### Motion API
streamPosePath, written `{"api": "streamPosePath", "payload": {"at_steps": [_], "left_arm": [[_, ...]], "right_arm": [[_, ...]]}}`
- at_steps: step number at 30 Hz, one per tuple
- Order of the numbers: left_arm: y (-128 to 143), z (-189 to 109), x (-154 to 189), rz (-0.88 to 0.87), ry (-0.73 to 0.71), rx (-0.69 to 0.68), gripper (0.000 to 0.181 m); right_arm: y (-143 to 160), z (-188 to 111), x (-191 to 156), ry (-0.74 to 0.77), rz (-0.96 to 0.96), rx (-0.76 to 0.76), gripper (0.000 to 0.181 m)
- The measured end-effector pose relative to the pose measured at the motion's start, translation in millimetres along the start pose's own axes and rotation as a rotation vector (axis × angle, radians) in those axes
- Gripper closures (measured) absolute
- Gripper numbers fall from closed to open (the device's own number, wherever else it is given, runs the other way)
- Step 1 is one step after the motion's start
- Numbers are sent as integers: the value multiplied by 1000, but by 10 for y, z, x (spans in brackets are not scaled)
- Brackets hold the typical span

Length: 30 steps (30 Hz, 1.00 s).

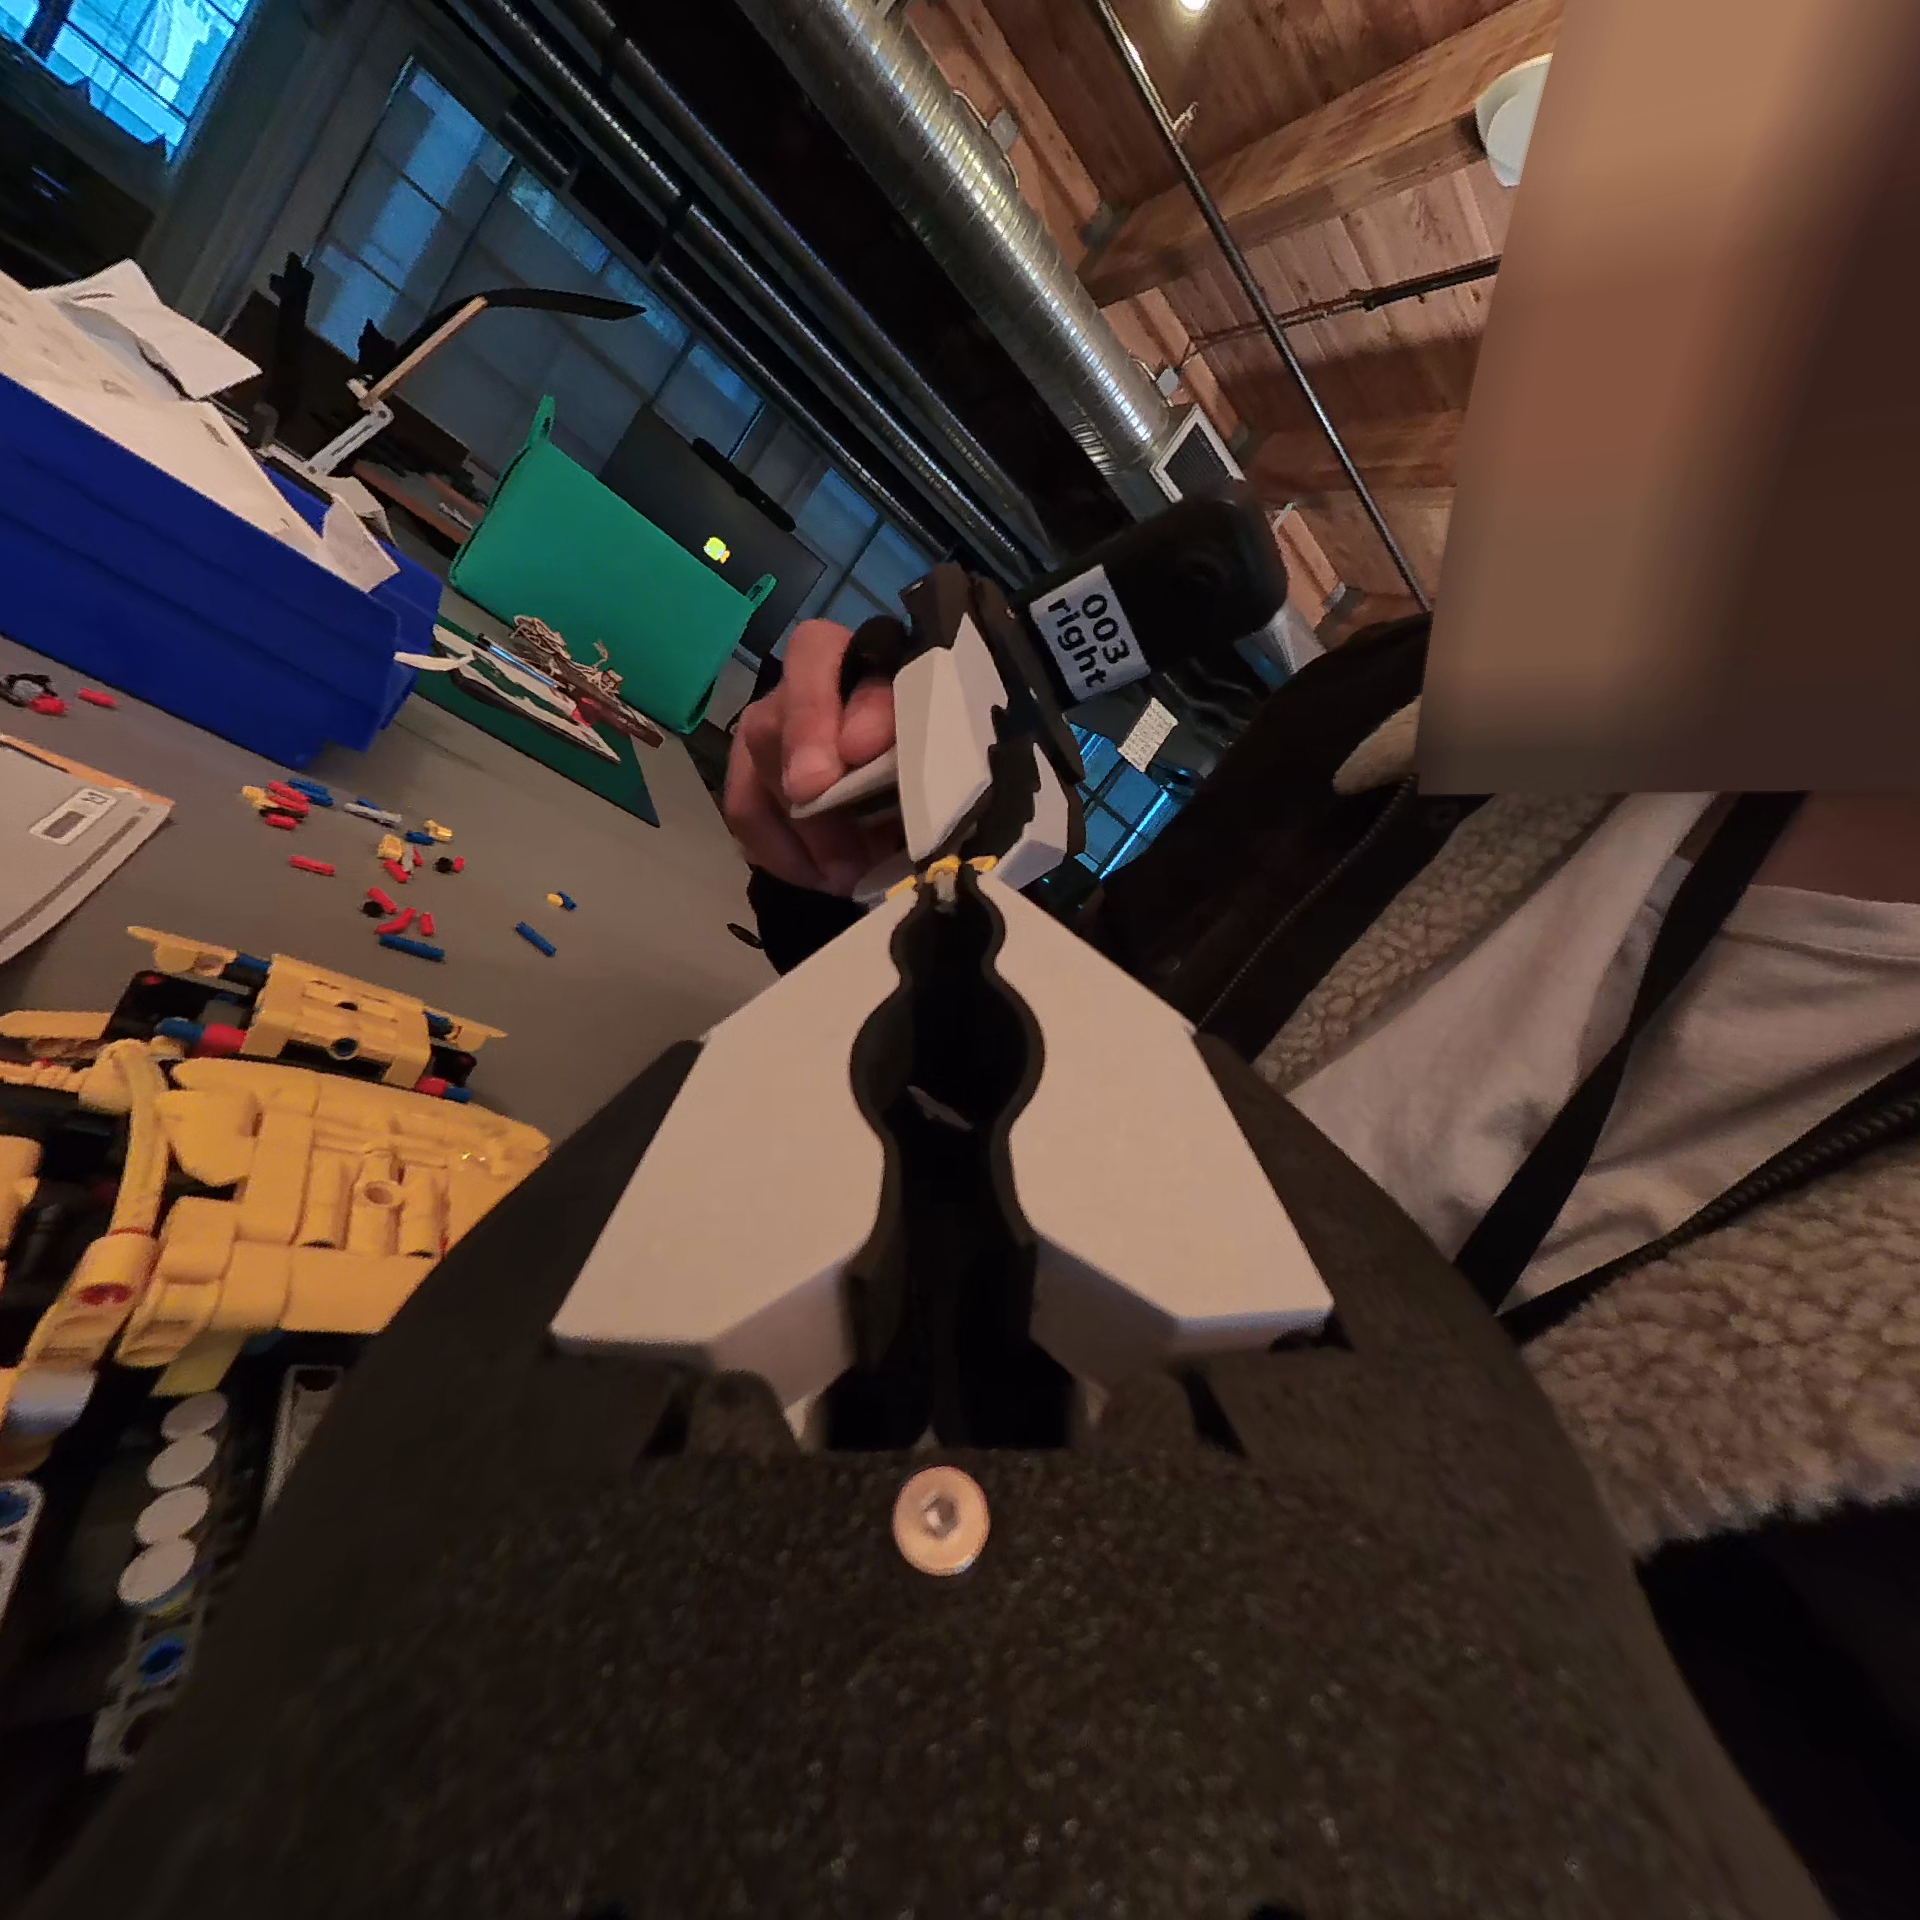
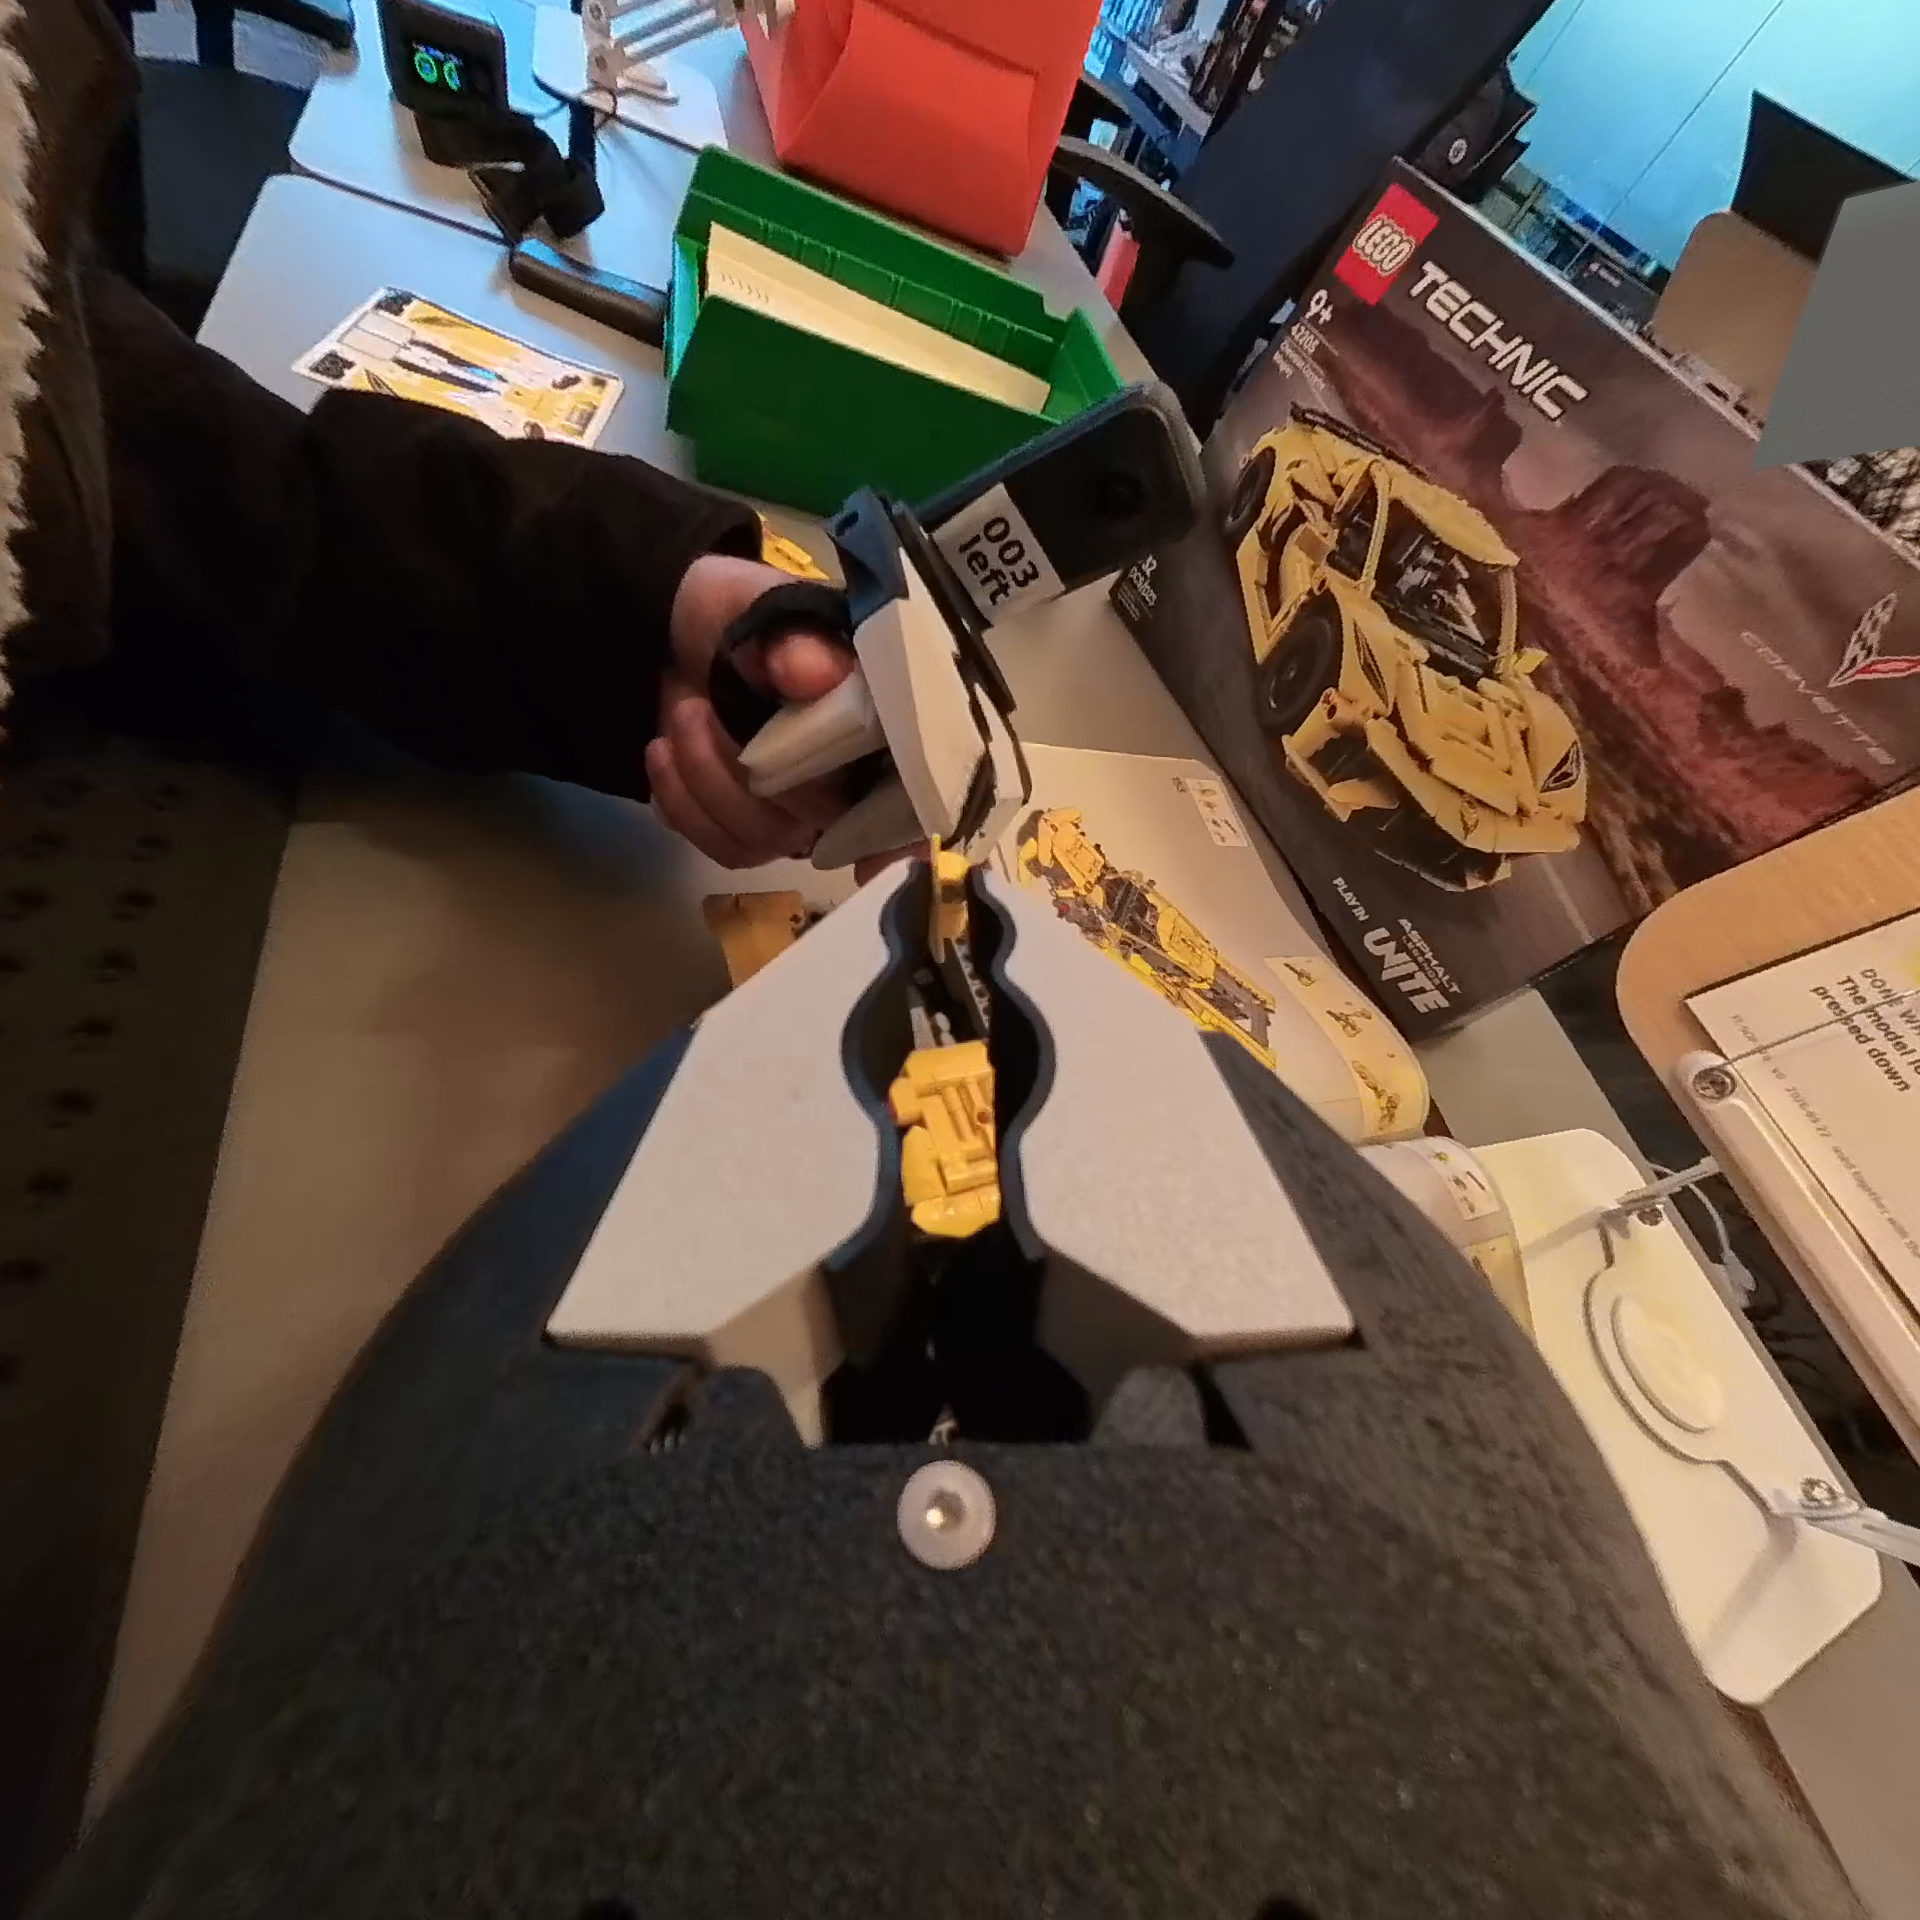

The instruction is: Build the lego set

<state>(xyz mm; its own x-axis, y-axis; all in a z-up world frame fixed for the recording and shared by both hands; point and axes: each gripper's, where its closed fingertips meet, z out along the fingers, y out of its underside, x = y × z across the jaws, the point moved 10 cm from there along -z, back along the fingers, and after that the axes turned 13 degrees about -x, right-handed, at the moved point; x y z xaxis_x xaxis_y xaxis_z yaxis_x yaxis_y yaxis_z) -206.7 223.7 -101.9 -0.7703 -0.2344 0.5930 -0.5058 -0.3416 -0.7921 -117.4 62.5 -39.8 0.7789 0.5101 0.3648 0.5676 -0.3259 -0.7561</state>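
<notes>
- Both tools meet tip to tip in mid-air, above the table edge, right in front of the person.
- The left hand-held gripper has its jaws pinched nearly shut on a small yellow piece at the very tips.
- The right hand-held gripper is also closed on that yellow piece, which sticks up between its tips; the left one bites it from above.
- So one tiny part is held from two sides. Whether it is one piece or two being mated is too small to tell.
- Best play here, as I read it: keep one tool still as an anvil and move only the other, straight along the pin axis, no twisting.
- The grip is at the extreme tips, so a sideways push would likely flick the piece out. Squeeze firm, push slow.
- Through the right tool's gap, the yellow car lies on the table below; the left view shows the car to the side, well away from the tips.
- Loose pins, red, blue and yellow, are scattered farther out on the table.
- The manual lies open just beyond the tips, beside the box, handy for checking orientation before pressing home.
- Lots of the build looks left to do.
</notes>
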Motion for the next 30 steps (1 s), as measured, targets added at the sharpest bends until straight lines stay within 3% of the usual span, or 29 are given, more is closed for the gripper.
{"api": "streamPosePath", "payload": {"at_steps": [7,12,15,20,24,28,30], "left_arm": [[-17,-7,20,2,47,12,177],[-22,-27,25,31,-22,-6,177],[-24,-34,69,171,-166,-42,177],[-43,-59,203,436,-350,-50,177],[6,-31,184,476,-392,-116,177],[29,7,181,469,-368,-140,177],[43,25,169,462,-368,-160,177]], "right_arm": [[-27,-17,4,-19,45,53,176],[14,8,15,-26,98,40,174],[130,-31,91,-58,253,92,157],[393,19,219,-357,615,167,129],[495,165,219,-551,774,263,140],[533,306,182,-608,788,267,141],[525,316,178,-604,776,296,151]]}}
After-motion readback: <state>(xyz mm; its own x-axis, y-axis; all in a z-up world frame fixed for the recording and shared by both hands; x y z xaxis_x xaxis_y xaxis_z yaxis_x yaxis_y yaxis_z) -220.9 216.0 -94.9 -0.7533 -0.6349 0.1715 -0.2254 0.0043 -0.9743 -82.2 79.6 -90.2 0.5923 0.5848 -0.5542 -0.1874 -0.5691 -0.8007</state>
